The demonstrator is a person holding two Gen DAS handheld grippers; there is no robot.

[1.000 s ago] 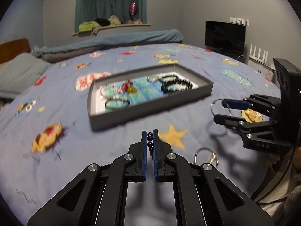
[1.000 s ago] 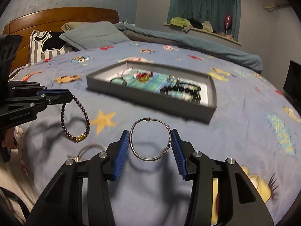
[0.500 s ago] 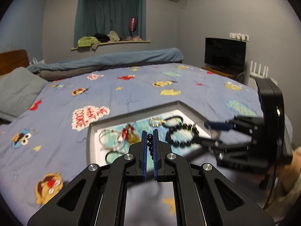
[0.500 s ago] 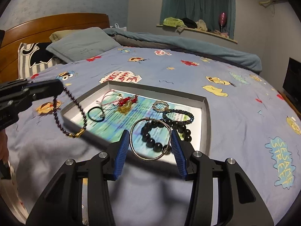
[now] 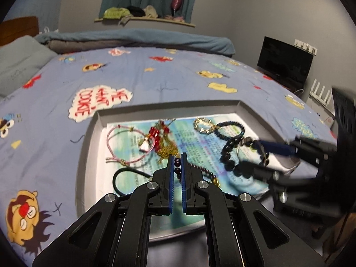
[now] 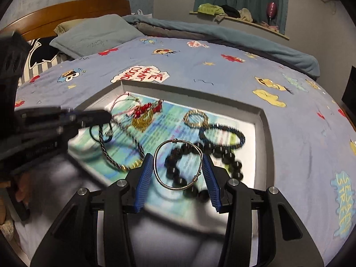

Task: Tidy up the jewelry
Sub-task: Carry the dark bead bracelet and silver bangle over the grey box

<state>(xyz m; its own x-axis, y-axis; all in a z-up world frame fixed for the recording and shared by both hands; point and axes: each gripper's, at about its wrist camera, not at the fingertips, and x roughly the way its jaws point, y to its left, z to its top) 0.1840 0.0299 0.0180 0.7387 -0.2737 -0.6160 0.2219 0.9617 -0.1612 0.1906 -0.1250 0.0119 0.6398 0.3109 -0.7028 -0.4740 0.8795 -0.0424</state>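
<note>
left gripper: jaws nearly together, pinching dark beaded bracelet, lower centre of left view, over grey tray | right gripper: jaws moderately spread, clamping silver wire bangle across its width, lower centre of right view, above tray on bed

The left tongs pinch a dark beaded bracelet above the grey tray of jewelry.
</note>
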